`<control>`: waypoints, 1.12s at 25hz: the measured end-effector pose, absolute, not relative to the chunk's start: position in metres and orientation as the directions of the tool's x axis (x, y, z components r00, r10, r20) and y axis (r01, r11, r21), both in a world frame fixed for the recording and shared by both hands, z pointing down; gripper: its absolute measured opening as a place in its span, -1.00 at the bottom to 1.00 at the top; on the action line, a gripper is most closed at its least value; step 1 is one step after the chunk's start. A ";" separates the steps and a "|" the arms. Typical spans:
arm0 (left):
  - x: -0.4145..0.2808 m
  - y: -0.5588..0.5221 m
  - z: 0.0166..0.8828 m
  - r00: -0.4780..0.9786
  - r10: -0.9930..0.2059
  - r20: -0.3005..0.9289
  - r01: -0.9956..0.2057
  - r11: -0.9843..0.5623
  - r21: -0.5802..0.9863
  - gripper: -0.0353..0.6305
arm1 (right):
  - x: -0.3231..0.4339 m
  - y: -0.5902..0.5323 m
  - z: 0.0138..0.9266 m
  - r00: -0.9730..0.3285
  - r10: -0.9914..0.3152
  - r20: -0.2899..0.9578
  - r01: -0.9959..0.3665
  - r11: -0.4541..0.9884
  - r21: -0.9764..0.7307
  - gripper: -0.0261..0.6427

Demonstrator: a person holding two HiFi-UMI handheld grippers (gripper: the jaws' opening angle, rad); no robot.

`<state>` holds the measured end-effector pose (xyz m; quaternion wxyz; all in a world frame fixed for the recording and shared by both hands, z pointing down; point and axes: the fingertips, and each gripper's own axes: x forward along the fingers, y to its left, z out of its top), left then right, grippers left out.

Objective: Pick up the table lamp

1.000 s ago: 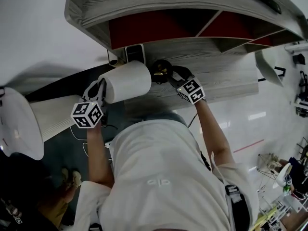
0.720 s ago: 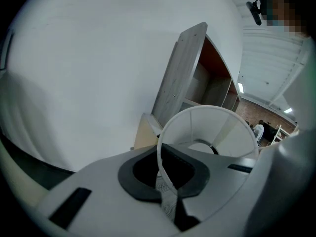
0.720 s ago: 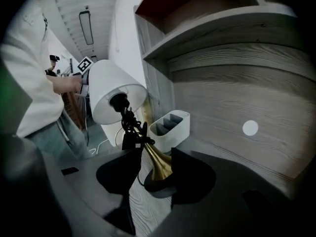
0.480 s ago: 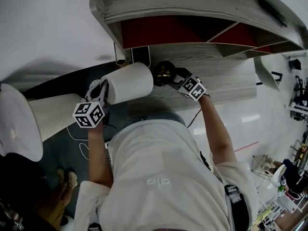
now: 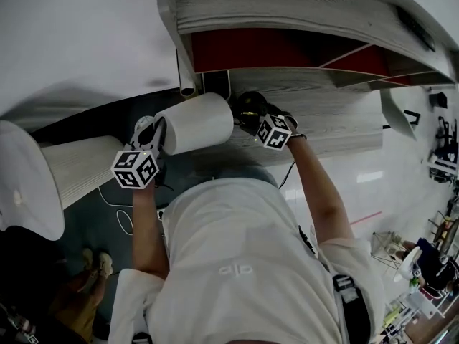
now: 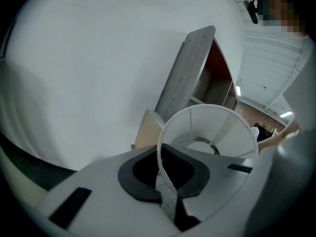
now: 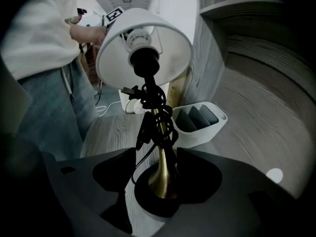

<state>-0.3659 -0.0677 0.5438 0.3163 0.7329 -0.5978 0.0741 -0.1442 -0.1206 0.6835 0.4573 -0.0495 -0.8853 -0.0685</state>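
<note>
**White-shaded table lamp (image 5: pixel 208 120) gripped at the shade rim; right jaws wide about the stem**

Location. The table lamp is at the left end of the grey wood-grain desk (image 5: pixel 337 131), close to its back edge and below the shelf unit (image 5: pixel 287 20) with red back panels. In the head view its shade (image 5: pixel 195 122) reaches out past the desk's left edge, and its black base (image 5: pixel 247 106) lies further in over the desk top.

Left gripper (image 5: pixel 154 131). The left gripper view shows the jaws closed on the thin lower rim of the shade (image 6: pixel 207 127). The rim wire passes between the pads at the left gripper (image 6: pixel 165 181), and the open mouth of the shade faces the camera.

Right gripper (image 5: pixel 252 117). The right gripper view shows the jaws standing wide, having just been opening. The brass stem (image 7: pixel 162 152) rises between them at the right gripper (image 7: pixel 157 154), just above the black base (image 7: pixel 158 199). Neither pad appears to press on the stem. A black cord (image 7: pixel 153 100) is wound around the upper stem below the shade (image 7: pixel 173 53).

Surroundings. A white tray (image 7: pixel 202 120) with dark compartments lies on the desk (image 7: pixel 256 112) just beyond the stem.

Reservation. The base is partly masked by the jaws, so it cannot be confirmed that it sits flat on the desk.
</note>
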 end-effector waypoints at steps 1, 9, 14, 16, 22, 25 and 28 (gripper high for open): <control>-0.367 -0.068 0.545 0.275 -0.828 0.488 -0.923 -0.084 0.376 -0.82 | -0.148 -0.121 0.687 -0.563 0.020 0.826 0.171 0.981 0.092 -0.12; -0.378 -0.063 0.551 0.257 -0.829 0.497 -0.915 -0.044 0.400 -0.82 | -0.164 -0.138 0.703 -0.474 -0.057 0.879 0.234 0.954 0.188 -0.11; -0.382 -0.062 0.557 0.256 -0.829 0.498 -0.912 -0.036 0.409 -0.83 | -0.169 -0.144 0.711 -0.413 -0.117 0.903 0.257 0.936 0.239 -0.11; -0.381 -0.062 0.558 0.260 -0.828 0.496 -0.912 -0.042 0.409 -0.83 | -0.169 -0.146 0.717 -0.377 -0.145 0.915 0.276 0.925 0.261 -0.14; -0.381 -0.061 0.557 0.258 -0.829 0.496 -0.910 -0.036 0.414 -0.83 | -0.172 -0.151 0.725 -0.315 -0.209 0.926 0.304 0.902 0.307 -0.23; -0.383 -0.059 0.558 0.256 -0.830 0.496 -0.909 -0.032 0.415 -0.83 | -0.174 -0.154 0.725 -0.307 -0.238 0.922 0.299 0.895 0.330 -0.34; -0.383 -0.059 0.559 0.255 -0.830 0.495 -0.907 -0.028 0.421 -0.83 | -0.176 -0.156 0.724 -0.304 -0.245 0.921 0.273 0.903 0.331 -0.39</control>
